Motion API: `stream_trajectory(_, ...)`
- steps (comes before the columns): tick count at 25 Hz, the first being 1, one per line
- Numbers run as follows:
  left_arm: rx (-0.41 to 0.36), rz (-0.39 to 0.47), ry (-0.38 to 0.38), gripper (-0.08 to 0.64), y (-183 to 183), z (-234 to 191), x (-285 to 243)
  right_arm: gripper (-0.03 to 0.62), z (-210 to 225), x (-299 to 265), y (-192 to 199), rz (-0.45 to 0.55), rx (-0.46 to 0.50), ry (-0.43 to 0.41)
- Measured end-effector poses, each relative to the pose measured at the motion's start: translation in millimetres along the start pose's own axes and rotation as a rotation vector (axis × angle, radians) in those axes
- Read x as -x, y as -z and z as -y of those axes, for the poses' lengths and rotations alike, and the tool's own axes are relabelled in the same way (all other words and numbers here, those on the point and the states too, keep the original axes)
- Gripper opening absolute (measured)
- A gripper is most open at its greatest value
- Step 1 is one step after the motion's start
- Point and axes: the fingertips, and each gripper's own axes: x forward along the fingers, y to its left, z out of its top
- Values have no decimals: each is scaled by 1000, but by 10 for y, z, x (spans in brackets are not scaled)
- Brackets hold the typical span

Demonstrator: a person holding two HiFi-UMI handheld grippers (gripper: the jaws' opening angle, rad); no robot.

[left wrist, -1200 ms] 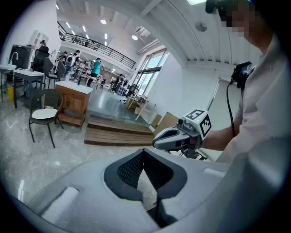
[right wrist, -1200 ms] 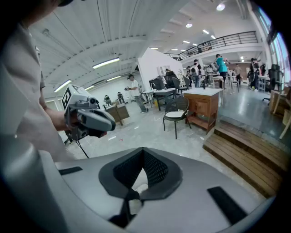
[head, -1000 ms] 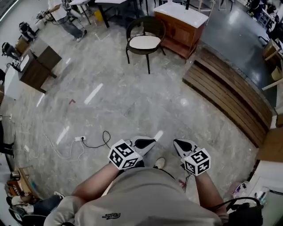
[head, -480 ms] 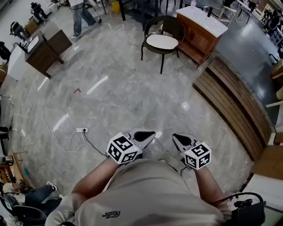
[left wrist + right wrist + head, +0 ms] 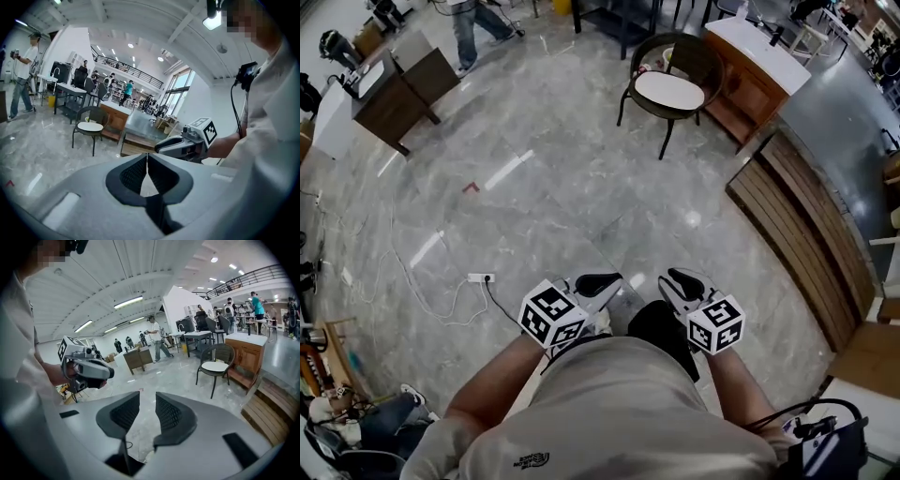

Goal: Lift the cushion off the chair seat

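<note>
A cream cushion (image 5: 668, 91) lies on the seat of a black round-backed chair (image 5: 695, 53), far ahead across the floor. It also shows in the left gripper view as the cushion (image 5: 90, 126) and in the right gripper view as the cushion (image 5: 214, 366). Both grippers are held close to the person's body, far short of the chair. My left gripper (image 5: 598, 281) is shut, its tips touching with nothing between them (image 5: 147, 157). My right gripper (image 5: 680, 279) is open; its jaws have just been opening and the gap (image 5: 147, 401) is empty.
A wooden cabinet with a white top (image 5: 750, 66) stands right beside the chair. A slatted wooden platform (image 5: 806, 225) runs along the right. A power strip with its cable (image 5: 480, 277) lies on the marble floor at the left. A dark desk (image 5: 394, 89) and a person (image 5: 473, 23) are far left.
The view has moved forward across the floor: the chair has shifted right, and the power strip lies nearer. Both grippers stay held in front of the body.
</note>
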Motion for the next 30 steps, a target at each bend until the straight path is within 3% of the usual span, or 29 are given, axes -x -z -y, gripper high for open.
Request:
stream_trajectory(3,37,33,-24,8,-107,-313,-33,114,101,-286,-111,-34,10,-23)
stream_trajectory(8,68,41,-56,38,-431,-889,-331,114,654,-808,-478,-43,-11,-57)
stream_trajectory(15,87,-7,-114,57,-1228,-1795,-858,114,1584,-1583,-1489,-17,71,-113)
stream_trajectory(19,74,-24,-151,55,-1688,-2243,-1252,114,2158,-1879,-1876,-19,105,-133)
stream_trajectory(23,68,-38,-170,25,-1998,-2549,-1516,114,2601,-2151,-2068,-26,67,-132)
stream_trajectory(30,85,-73,-111,6,-2248,-3112,-1861,114,3155,-2599,-2185,-26,-46,-106)
